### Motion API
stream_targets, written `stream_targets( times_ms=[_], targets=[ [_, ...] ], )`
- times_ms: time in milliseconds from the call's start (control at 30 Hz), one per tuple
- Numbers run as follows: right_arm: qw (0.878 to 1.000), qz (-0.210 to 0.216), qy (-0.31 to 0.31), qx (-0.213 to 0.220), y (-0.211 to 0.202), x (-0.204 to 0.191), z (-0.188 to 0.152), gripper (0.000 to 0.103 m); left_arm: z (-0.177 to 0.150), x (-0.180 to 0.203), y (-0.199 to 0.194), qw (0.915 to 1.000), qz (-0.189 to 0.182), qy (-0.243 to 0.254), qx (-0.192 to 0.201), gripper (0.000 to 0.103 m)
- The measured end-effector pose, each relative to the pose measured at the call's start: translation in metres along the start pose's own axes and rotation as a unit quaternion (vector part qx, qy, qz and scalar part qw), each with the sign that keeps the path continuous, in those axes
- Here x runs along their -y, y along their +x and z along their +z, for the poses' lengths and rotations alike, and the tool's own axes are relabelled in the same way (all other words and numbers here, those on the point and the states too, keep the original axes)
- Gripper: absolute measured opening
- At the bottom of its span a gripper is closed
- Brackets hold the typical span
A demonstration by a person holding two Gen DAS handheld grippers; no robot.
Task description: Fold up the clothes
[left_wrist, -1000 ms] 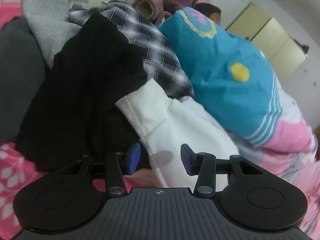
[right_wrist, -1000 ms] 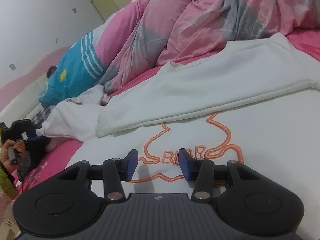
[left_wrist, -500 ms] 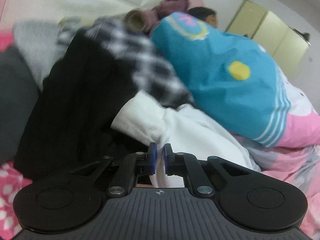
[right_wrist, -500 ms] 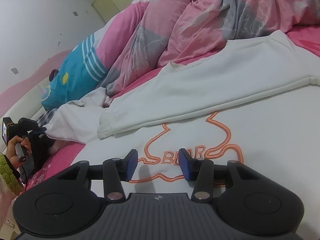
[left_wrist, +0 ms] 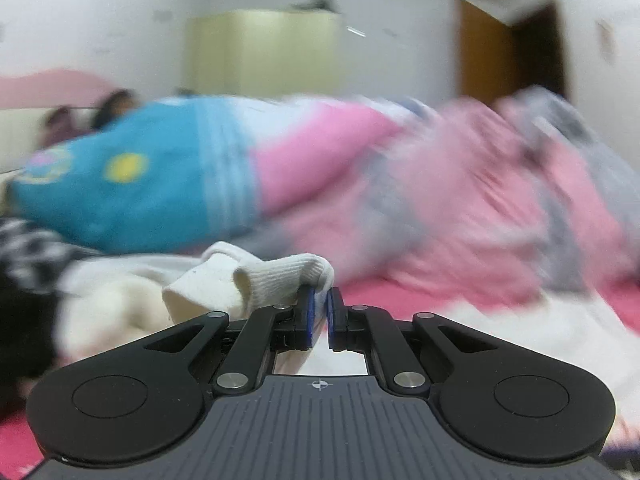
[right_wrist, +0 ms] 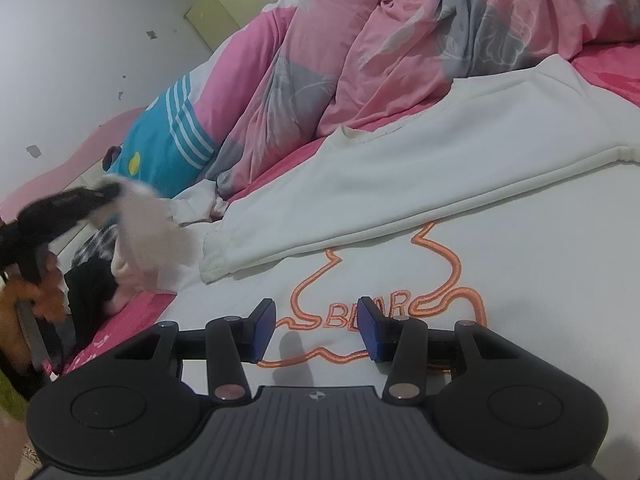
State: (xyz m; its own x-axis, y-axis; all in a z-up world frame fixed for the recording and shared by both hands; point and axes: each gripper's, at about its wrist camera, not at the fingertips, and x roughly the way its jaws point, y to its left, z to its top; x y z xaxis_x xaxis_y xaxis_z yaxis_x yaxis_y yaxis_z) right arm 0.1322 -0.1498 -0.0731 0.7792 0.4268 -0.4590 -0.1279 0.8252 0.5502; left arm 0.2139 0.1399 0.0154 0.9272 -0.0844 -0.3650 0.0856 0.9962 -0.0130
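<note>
A white sweatshirt [right_wrist: 460, 168] with an orange "BEAR" outline lies spread on the bed, one sleeve folded across its chest. My right gripper [right_wrist: 316, 330] hovers open just above the orange print, nothing between its blue pads. In the left wrist view my left gripper [left_wrist: 319, 312] is shut on the ribbed cuff [left_wrist: 280, 280] of the other white sleeve, which is lifted off the bed. The right wrist view shows that gripper [right_wrist: 100, 200] blurred at the far left, with the lifted sleeve [right_wrist: 152, 236] hanging from it.
A rumpled pink and grey duvet [right_wrist: 400, 40] and a blue-and-pink plush pillow [left_wrist: 132, 200] lie along the far side. Dark and checked clothes [right_wrist: 90, 280] are piled at the left on the pink sheet [left_wrist: 400, 296]. A person's hand [right_wrist: 48, 296] holds the left gripper.
My left gripper closed on the white sleeve cuff, then lifted it and swung right, away from the clothes pile. The right gripper stayed open over the print.
</note>
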Motion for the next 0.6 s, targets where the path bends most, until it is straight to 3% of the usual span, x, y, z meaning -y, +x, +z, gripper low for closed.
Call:
stream_targets(
  times_ms=[33,100,200,333,467,600],
  targets=[
    [1.0,0.0,0.0,0.0,0.0,0.0,0.0,0.047,-0.006,0.019,0.003,0.9995,-0.019,0.022,-0.009,0.005],
    [1.0,0.0,0.0,0.0,0.0,0.0,0.0,0.047,-0.024,0.042,0.018,0.9951,-0.058,0.047,-0.065,0.008],
    [1.0,0.001,0.001,-0.001,-0.001,0.001,0.0,0.047,-0.052,0.055,0.027,0.9868,-0.083,0.06,-0.126,0.014],
    [1.0,0.0,0.003,-0.007,-0.001,0.0,0.001,0.048,-0.065,0.044,0.001,0.9864,-0.114,0.045,-0.11,0.034],
    [0.999,-0.019,-0.005,-0.042,-0.001,-0.01,0.012,0.05,-0.073,0.037,-0.017,0.989,-0.099,0.056,-0.095,0.035],
    [0.997,-0.003,-0.046,-0.059,-0.007,-0.05,0.038,0.054,-0.079,0.024,-0.01,0.9891,-0.078,0.033,-0.12,0.035]
  ],
)
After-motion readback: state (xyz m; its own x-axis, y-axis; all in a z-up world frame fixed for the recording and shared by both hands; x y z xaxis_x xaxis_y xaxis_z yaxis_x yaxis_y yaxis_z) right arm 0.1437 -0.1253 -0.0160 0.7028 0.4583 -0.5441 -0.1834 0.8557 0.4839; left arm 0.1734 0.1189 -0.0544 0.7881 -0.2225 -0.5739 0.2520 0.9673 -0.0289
